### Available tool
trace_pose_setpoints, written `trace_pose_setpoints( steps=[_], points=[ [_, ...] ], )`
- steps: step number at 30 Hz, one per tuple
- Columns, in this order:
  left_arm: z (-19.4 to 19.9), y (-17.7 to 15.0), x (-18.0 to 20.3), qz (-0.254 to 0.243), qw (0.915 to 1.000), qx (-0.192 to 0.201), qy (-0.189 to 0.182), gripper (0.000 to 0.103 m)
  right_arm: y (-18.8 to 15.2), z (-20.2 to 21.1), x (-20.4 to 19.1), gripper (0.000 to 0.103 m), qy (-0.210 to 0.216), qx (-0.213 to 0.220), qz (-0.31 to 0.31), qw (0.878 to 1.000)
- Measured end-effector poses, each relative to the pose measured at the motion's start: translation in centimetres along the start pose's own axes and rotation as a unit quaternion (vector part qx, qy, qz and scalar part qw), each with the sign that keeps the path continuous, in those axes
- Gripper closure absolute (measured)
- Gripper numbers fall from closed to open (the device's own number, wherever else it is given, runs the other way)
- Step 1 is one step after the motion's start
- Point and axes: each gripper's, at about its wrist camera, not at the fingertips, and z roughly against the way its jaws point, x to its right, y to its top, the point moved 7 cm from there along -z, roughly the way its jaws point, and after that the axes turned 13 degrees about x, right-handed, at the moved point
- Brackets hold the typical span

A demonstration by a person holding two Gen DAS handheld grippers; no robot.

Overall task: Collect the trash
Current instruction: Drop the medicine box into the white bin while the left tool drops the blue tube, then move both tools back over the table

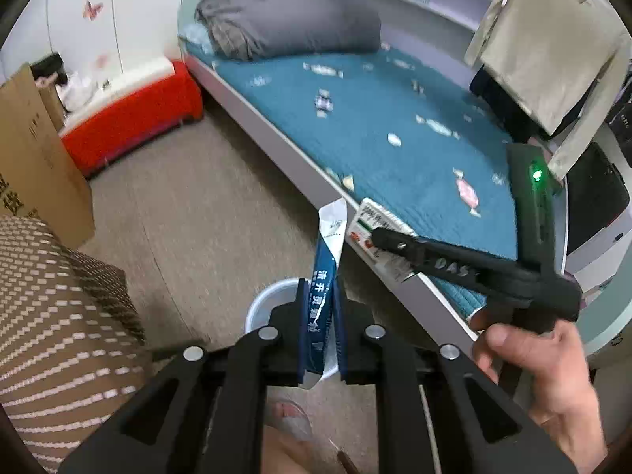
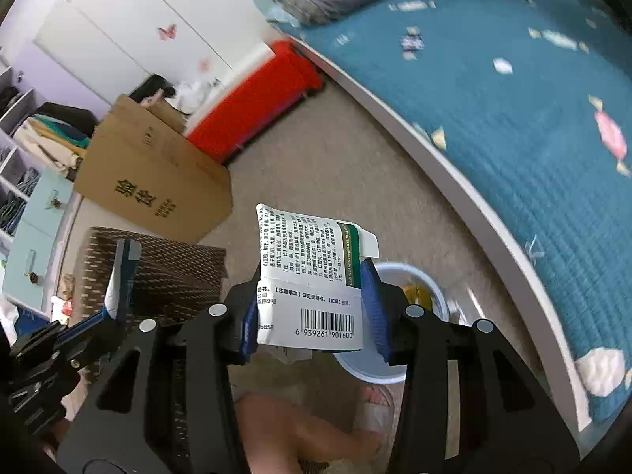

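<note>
Two grippers each hold one item of trash above a white waste bin standing on the beige floor beside the bed. The left gripper is closed tight on a flattened blue-and-white medicine box, held edge-on over the bin. The right gripper clamps a white medicine box with barcode and green stripe between its blue pads, partly open to the box's width.
</note>
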Motion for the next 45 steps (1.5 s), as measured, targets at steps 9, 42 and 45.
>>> trace_pose_setpoints(
  steps=[9, 42, 45],
  points=[
    [-6.2, -2.4, -0.3, 0.021, 0.9960, -0.087, 0.012, 0.092, -4.4, -6.2, 3.0, 0.058, -0.018, -0.068, -0.043, 0.997],
    [7.4, 1.1, -1.3, 0.015, 0.9957, 0.074, 0.053, 0.009, 0.1, 5.5, -5.0, 0.006, -0.041, 0.067, -0.038, 0.996],
    [11.6, 2.4, -3.5, 0.010, 0.9884, 0.126, 0.084, 0.008, 1.6, 6.9, -9.4, 0.006, -0.023, 0.087, -0.002, 0.996]
  ],
)
